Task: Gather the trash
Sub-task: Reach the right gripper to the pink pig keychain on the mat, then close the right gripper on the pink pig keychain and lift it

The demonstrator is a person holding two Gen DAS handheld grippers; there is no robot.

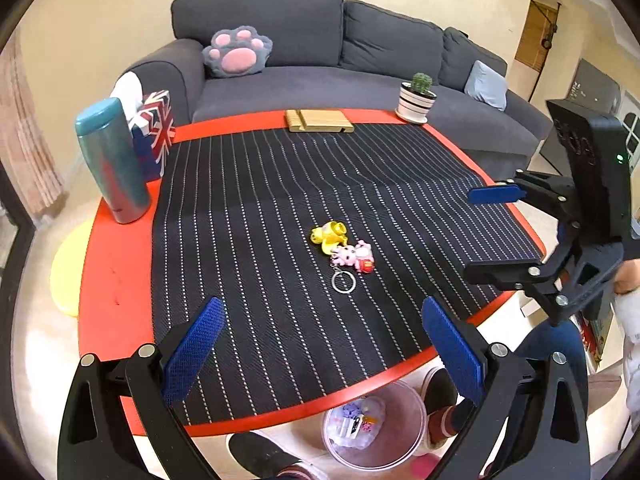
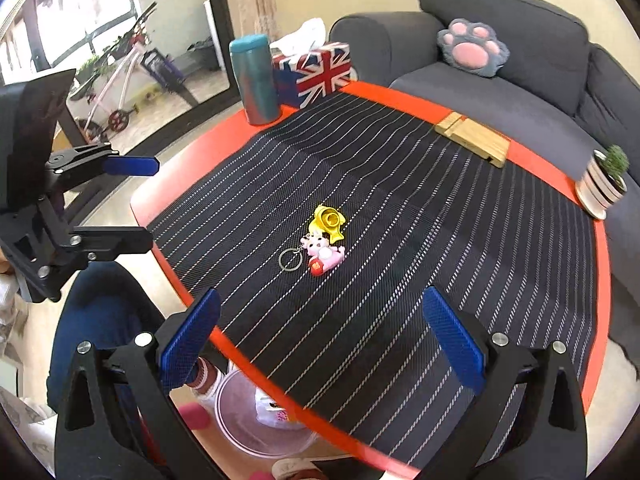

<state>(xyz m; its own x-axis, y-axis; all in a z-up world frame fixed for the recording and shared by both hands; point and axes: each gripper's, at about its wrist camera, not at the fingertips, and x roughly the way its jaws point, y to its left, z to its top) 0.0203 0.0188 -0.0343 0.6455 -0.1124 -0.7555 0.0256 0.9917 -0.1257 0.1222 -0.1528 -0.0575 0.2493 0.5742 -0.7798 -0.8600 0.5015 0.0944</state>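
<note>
A yellow toy [image 1: 329, 235] and a pink keychain figure [image 1: 354, 257] with a metal ring [image 1: 343, 282] lie together mid-table on the striped black mat [image 1: 260, 200]; they also show in the right wrist view, the yellow toy [image 2: 329, 222] and the pink figure [image 2: 323, 255]. My left gripper [image 1: 322, 344] is open and empty above the near table edge. My right gripper [image 2: 320, 340] is open and empty, also short of the toys. A clear bin [image 1: 374, 426] with trash inside stands on the floor under the near edge; it also shows in the right wrist view [image 2: 260, 424].
A teal bottle [image 1: 112, 160] and a Union Jack tissue box [image 1: 154, 132] stand at the far left. A wooden stand [image 1: 319, 121] and a potted cactus [image 1: 417, 98] sit at the far edge. A grey sofa [image 1: 320, 60] lies behind. The person's feet [image 1: 264, 454] are by the bin.
</note>
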